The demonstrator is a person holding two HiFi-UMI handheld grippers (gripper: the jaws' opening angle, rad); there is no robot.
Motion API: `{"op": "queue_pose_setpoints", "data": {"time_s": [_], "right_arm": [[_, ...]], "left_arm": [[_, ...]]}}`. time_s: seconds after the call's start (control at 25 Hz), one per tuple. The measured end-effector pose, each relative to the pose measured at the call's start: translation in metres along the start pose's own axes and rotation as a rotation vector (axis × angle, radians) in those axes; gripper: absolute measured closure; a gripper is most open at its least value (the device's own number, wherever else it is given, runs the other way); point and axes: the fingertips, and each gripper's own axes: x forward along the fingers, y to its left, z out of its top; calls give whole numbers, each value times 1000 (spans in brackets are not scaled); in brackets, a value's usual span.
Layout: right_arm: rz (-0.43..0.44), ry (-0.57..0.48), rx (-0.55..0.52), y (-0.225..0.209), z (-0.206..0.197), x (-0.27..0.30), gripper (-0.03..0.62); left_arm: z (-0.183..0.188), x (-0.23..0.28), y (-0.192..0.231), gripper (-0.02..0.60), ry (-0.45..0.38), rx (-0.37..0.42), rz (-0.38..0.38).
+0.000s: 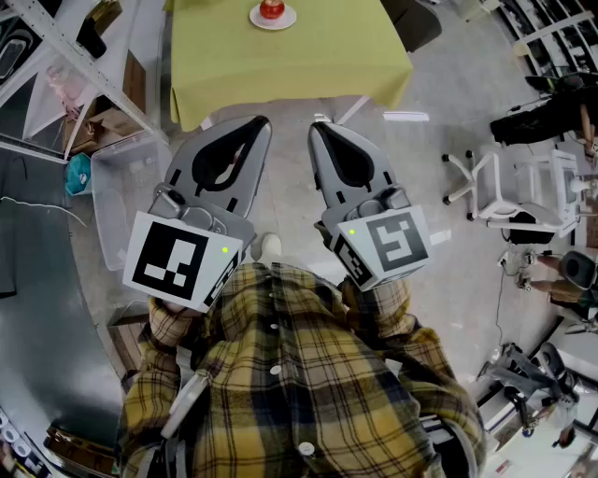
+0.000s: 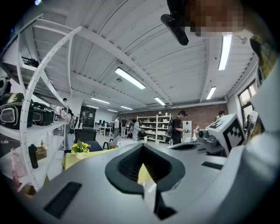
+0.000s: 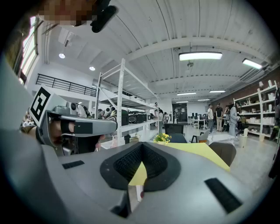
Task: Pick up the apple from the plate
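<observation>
While left gripper (image 1: 256,123) and right gripper (image 1: 320,126) hold jaws pressed together, a yellow-green table (image 1: 290,65) stands on grey floor (image 1: 439,126).

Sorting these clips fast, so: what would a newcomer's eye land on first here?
Two grey grippers, the left gripper and the right gripper, both shut and empty, fill the middle of the head view, pointing side by side toward a yellow-green table. At the picture's top, a red apple sits on a small white plate, well beyond both.
</observation>
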Motion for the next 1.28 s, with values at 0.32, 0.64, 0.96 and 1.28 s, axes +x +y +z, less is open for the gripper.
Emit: {"op": "queue_pose_setpoints", "data": {"time_s": [0.32, 0.64, 0.96, 1.28], "right_arm": [[-11, -2, -3, -15, -4, -1, 597], [1, -5, -5, -26, -8, -7, 597], [2, 6, 5, -30, -11, 0, 597], [-7, 25, 7, -44, -13, 47, 597]], "left_arm": [[-5, 8, 2, 583, -4, -8, 17], [-5, 17, -8, 583, -16, 3, 22], [-8, 23, -3, 583, -13, -8, 22], [-7, 52, 40, 583, -13, -9, 4]]}}
